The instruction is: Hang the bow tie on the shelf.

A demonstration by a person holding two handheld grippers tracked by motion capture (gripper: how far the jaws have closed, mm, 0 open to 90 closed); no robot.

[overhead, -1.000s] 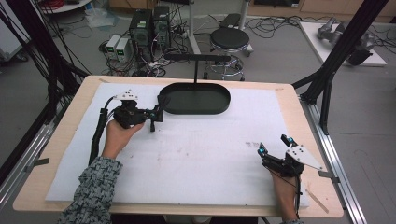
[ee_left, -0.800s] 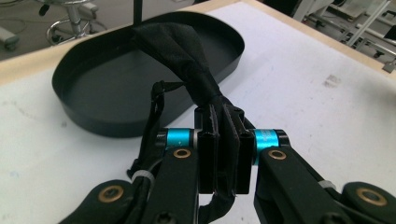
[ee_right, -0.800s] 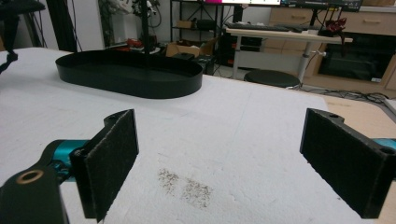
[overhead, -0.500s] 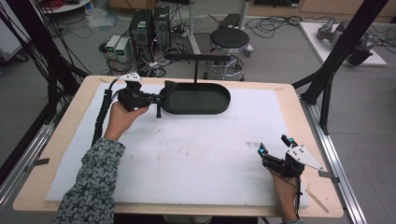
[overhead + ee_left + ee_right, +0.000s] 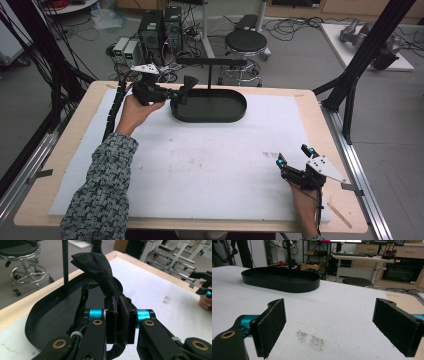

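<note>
Table [image 5: 310, 107] covered w/ white sheet [image 5: 210, 165]; a grey smudge [image 5: 310, 338] is seen on it near the R side. Black oval tray [image 5: 220, 116] w/ a T-shaped stand [image 5: 210, 62] is set at the far centre, post rising from the tray floor.

L gripper [image 5: 172, 94] is held at the tray's left end, raised above the rim. Jaws are clamped on a black bow tie [image 5: 98, 267]: in the left gripper view the centre knot is pinched between the pads [image 5: 112, 322], one wing fanned out ahead, strap [image 5: 80, 307] dangling down toward the tray floor. Tie is thus off the table, over the tray's L end, near the post but apart from it.

R gripper [image 5: 295, 156] is rested low at the near R corner, jaws spread wide, nothing between the pads [image 5: 272, 323]; well apart from the tray.

Step judged: tie being carried to the stand/tray, likely to be hung on the crossbar or laid in the tray. To be done well: grip kept on the knot, not the wing, so the fabric isn't creased; strap loop to be watched so it's not snagged on the post or rim; gripper to be lifted enough to clear the bar before any release. R gripper could be brought in to spread the strap if a hang is wanted.
</note>
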